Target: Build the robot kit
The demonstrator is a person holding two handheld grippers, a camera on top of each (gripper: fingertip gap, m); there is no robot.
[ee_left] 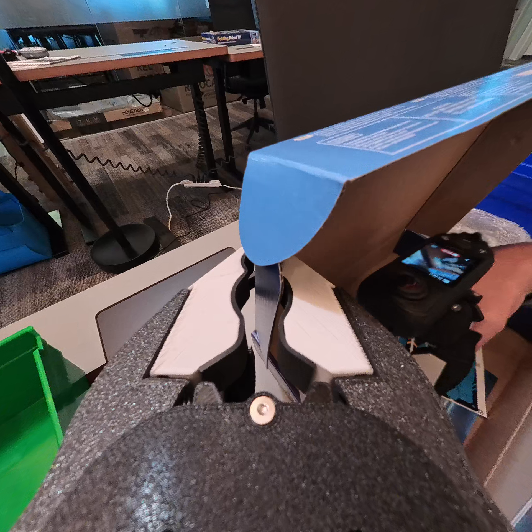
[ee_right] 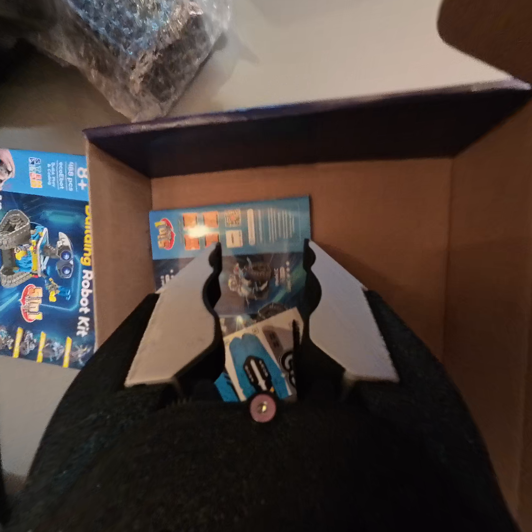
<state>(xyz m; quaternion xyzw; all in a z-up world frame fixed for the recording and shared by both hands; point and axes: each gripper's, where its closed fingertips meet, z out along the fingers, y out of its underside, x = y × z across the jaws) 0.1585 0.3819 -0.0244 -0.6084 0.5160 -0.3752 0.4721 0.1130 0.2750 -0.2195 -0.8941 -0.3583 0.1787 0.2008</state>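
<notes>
The cardboard box (ee_right: 374, 230) stands open on the desk (ee_left: 72, 322), brown inside and blue outside. Its lid (ee_left: 388, 207) is tipped up above me. My left tool (ee_left: 266, 276) is clenched on the lid's thin blue tuck flap (ee_left: 266, 305), which runs down between the two white fingers.

On the box floor a printed booklet (ee_right: 230, 227) lies flat against the left wall. A small blue and white card (ee_right: 259, 359) sits over its near end.

My right tool (ee_right: 262, 247) reaches down into the box, right over the booklet. Its fingers stand apart and the card spans the gap near their base. I cannot tell whether it is pinched there or only lies beneath.

Outside the box, a blue printed panel (ee_right: 43, 259) lies on the desk against the left wall. I cannot tell whether it belongs to the box. Beyond the box's far left corner a clear bag of dark parts (ee_right: 129, 43) rests on the desk. A green bin (ee_left: 23, 417) stands at the desk's near left edge.
</notes>
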